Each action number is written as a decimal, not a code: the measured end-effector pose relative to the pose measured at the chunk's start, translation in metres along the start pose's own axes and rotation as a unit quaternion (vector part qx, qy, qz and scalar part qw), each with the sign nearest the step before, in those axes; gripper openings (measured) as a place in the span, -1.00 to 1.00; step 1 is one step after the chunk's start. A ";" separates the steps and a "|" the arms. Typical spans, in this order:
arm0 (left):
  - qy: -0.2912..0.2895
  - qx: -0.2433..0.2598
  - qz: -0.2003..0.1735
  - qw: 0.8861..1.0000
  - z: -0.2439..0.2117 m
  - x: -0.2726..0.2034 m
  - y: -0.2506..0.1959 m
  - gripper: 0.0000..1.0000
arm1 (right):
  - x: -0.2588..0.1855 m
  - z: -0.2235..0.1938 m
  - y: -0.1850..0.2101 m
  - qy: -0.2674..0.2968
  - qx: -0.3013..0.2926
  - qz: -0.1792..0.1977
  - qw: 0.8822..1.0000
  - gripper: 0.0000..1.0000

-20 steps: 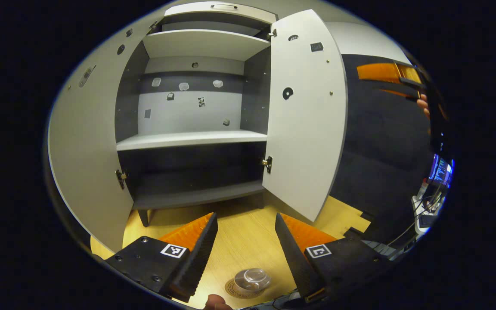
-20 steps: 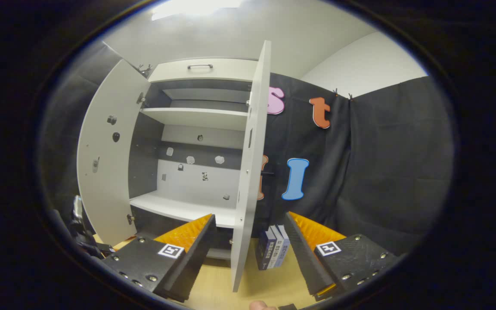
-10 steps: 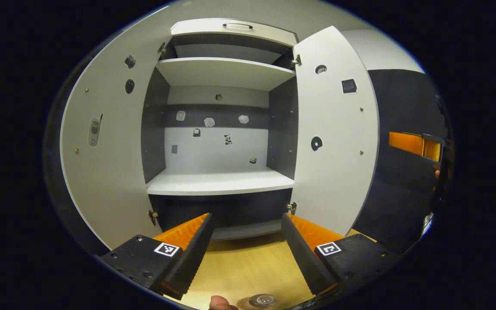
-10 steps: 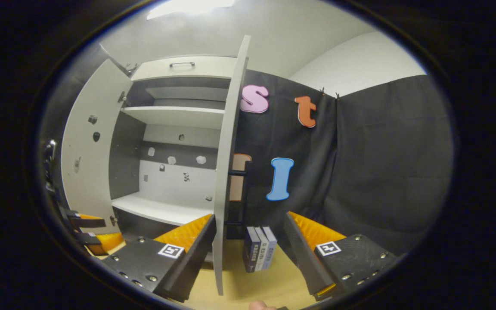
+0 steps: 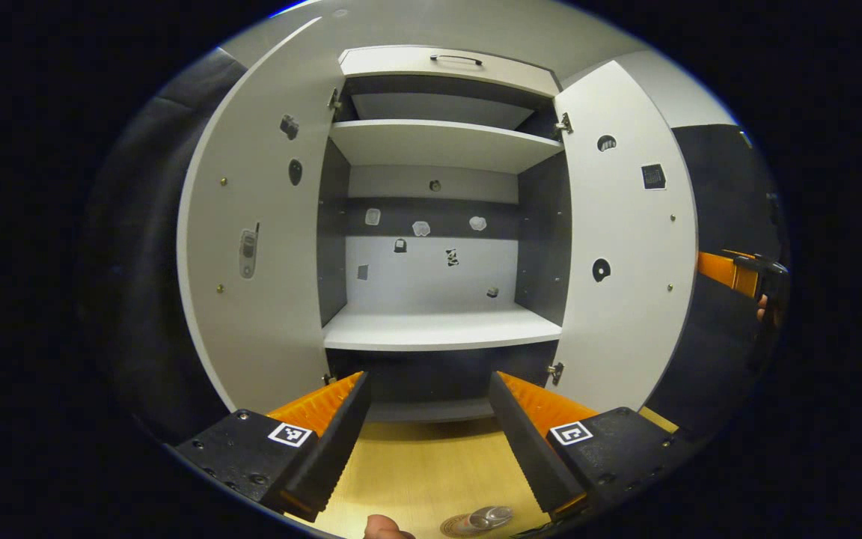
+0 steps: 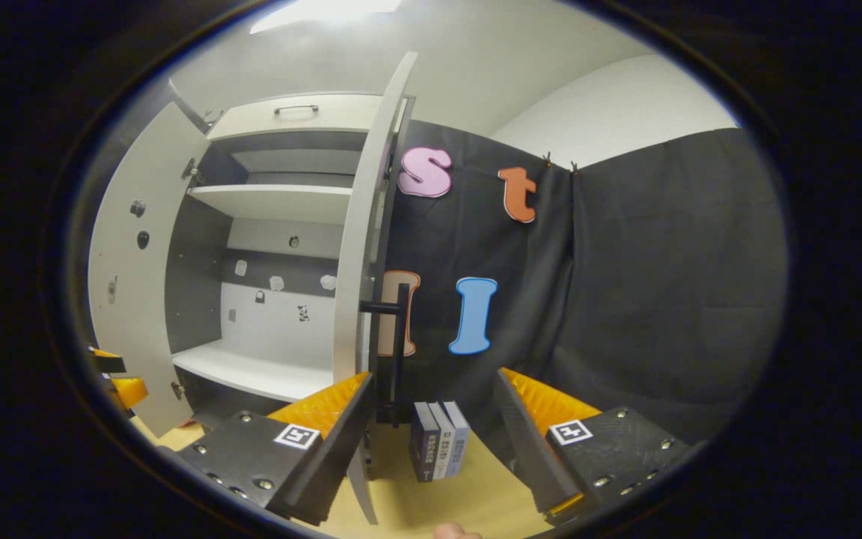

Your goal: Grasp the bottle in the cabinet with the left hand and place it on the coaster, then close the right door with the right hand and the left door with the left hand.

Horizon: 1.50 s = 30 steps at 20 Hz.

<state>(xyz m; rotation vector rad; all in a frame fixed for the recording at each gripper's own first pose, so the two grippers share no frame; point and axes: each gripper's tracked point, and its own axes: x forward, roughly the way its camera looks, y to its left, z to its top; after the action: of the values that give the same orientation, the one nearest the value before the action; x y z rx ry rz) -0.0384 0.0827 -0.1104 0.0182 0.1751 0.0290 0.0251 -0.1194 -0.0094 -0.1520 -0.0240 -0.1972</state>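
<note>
Cabinet (image 5: 438, 329) stands with both doors swung wide in the left gripper view: left door (image 5: 251, 254), bare shelves, right door (image 5: 625, 247). Below, the left gripper (image 5: 427, 419) hangs with jaws apart, holding nothing, over the wooden table (image 5: 423, 471). The bottle (image 5: 487, 516) sits on the coaster (image 5: 455, 526) at the bottom edge. In the right gripper view, the right gripper (image 6: 435, 423) is spread and empty beside the right door's edge, books (image 6: 440, 440) just past it.

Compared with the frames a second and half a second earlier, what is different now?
The left tool has pulled back from the bottle on the coaster, which slid to the bottom edge of its view. The right tool shifted right past the right door, so its outer face and handle now show. Unchanged: both doors open, both tools open and empty, books upright.
</note>
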 end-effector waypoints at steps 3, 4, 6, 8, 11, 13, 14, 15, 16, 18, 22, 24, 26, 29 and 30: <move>0.004 -0.005 0.019 1.000 -0.006 -0.008 0.016 0.99 | 0.006 -0.004 -0.003 0.004 0.001 -0.006 1.000 0.92; 0.007 -0.007 0.024 1.000 -0.009 -0.010 0.021 0.99 | 0.008 -0.003 -0.002 0.006 0.006 -0.003 1.000 0.86; 0.013 -0.011 0.035 0.999 -0.015 -0.015 0.032 0.99 | 0.009 -0.005 0.000 0.009 0.015 0.005 1.000 0.92; 0.019 -0.013 0.047 0.999 -0.020 -0.020 0.041 0.99 | 0.010 -0.003 0.004 0.009 0.015 0.014 1.000 0.92; 0.019 -0.017 0.056 0.998 -0.023 -0.028 0.050 0.99 | 0.009 -0.002 0.016 0.008 0.012 0.031 0.999 0.92; 0.023 -0.024 0.057 0.998 -0.027 -0.031 0.053 0.98 | 0.008 -0.003 0.033 0.009 0.017 0.052 0.998 0.92; 0.026 -0.028 0.058 0.998 -0.030 -0.033 0.054 0.95 | 0.008 -0.003 0.043 0.010 0.019 0.064 0.998 0.92; 0.028 -0.030 0.059 0.997 -0.031 -0.034 0.055 0.94 | 0.008 -0.002 0.053 0.010 0.019 0.075 0.997 0.92; 0.029 -0.032 0.061 0.997 -0.031 -0.033 0.056 0.94 | 0.008 -0.001 0.065 0.009 0.016 0.085 0.996 0.92; 0.026 -0.031 0.063 0.997 -0.028 -0.029 0.058 0.94 | 0.008 0.002 0.086 0.005 0.005 0.103 0.995 0.92; 0.020 -0.024 0.076 0.997 -0.026 -0.030 0.073 0.94 | 0.012 0.006 0.119 -0.001 -0.009 0.131 0.991 0.97; 0.021 -0.022 0.088 0.996 -0.028 -0.034 0.084 0.94 | 0.016 0.004 0.135 0.000 -0.005 0.142 0.990 0.92; 0.024 -0.024 0.099 0.994 -0.032 -0.040 0.093 0.94 | 0.018 0.006 0.151 0.001 -0.001 0.158 0.987 0.92; 0.027 -0.029 0.120 0.992 -0.035 -0.045 0.112 0.94 | 0.013 0.005 0.189 0.001 0.000 0.200 0.980 0.92; 0.027 -0.030 0.127 0.991 -0.036 -0.047 0.117 0.94 | 0.014 0.008 0.199 -0.002 -0.005 0.207 0.978 0.92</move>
<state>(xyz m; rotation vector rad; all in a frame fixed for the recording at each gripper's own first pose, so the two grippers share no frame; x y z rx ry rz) -0.0942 0.1989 -0.1356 -0.0208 0.2249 0.2898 0.0783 0.0722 -0.0306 -0.1639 0.0043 0.2197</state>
